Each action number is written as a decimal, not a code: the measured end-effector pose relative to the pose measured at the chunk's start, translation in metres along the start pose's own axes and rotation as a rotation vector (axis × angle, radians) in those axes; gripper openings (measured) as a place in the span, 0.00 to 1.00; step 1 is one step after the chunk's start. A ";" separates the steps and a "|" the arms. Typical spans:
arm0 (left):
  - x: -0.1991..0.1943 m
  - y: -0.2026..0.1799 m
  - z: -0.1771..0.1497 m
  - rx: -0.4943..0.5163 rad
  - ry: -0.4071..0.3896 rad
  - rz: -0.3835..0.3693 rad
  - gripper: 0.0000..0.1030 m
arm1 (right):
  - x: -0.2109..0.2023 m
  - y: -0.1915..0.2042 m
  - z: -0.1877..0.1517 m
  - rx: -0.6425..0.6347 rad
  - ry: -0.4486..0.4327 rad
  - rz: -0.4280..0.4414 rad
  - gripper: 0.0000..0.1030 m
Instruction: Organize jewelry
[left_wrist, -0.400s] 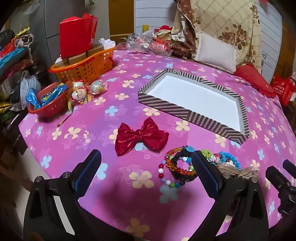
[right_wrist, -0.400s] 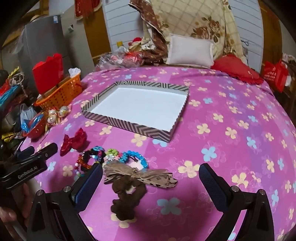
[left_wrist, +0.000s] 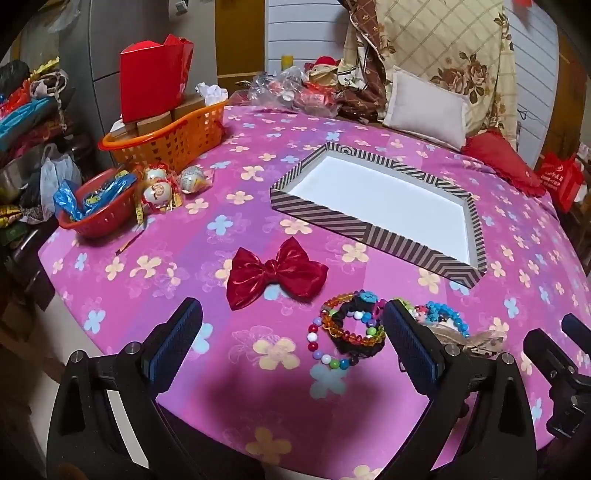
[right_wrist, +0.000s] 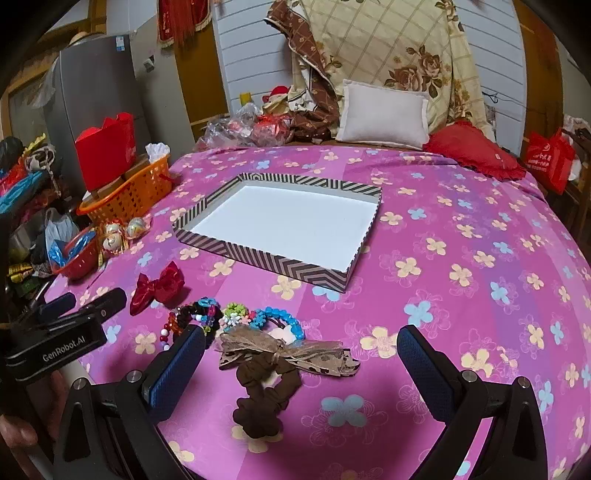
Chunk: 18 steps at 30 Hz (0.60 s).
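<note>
While the striped tray (right_wrist: 258, 258) sits with its white floor bare near the middle of the pink flowered bedspread (right_wrist: 461, 240), the jewelry lies in a loose row well in front of it, close to the near edge. At the left end of that row a red satin bow (left_wrist: 275, 271) rests flat, apart from the rest. Next to it a string of multicoloured round beads (left_wrist: 325, 350) overlaps an amber bead bracelet (left_wrist: 332, 321) and a black scrunchie (left_wrist: 360, 345). Further right come a small flower-shaped hair clip (right_wrist: 234, 314) and a turquoise bead bracelet (right_wrist: 286, 319), touching one another. Nearest the camera in the right wrist view, a brown scrunchie (right_wrist: 264, 398) lies under a sheer tan ribbon bow (right_wrist: 284, 352).

The left gripper (left_wrist: 291, 339) hangs over the bedspread with its jaws spread wide and nothing between the pads; its right finger (left_wrist: 412, 343) hides part of the bead pile. The right gripper (right_wrist: 301, 363) is likewise wide open, tilted down, its fingers standing either side of the brown scrunchie and ribbon without touching them.

Off to the left sit an orange basket (left_wrist: 173, 136) holding a red paper bag (left_wrist: 153, 77), a red bowl (left_wrist: 99, 218) with blue wrappers, and a few round ornaments (left_wrist: 159, 192). A white pillow (right_wrist: 384, 114) and a red cushion (right_wrist: 472, 149) lie at the far edge.
</note>
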<state>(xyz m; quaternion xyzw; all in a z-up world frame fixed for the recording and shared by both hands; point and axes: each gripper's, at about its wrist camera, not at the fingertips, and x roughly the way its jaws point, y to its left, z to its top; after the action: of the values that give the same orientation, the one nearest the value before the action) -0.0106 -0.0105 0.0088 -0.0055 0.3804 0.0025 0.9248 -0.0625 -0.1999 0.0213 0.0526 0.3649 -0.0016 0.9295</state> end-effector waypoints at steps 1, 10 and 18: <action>-0.001 -0.002 -0.001 0.002 -0.001 0.000 0.95 | 0.000 0.000 0.000 0.002 -0.003 -0.001 1.00; -0.003 -0.001 -0.001 0.016 0.039 -0.004 0.95 | -0.002 -0.005 -0.001 0.010 -0.004 -0.007 1.00; -0.002 -0.001 -0.005 -0.012 0.033 -0.036 0.95 | 0.000 0.000 -0.005 -0.013 -0.002 -0.016 1.00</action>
<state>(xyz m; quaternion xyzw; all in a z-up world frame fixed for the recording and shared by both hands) -0.0150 -0.0113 0.0067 -0.0177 0.3953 -0.0119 0.9183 -0.0658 -0.1992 0.0181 0.0437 0.3643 -0.0070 0.9302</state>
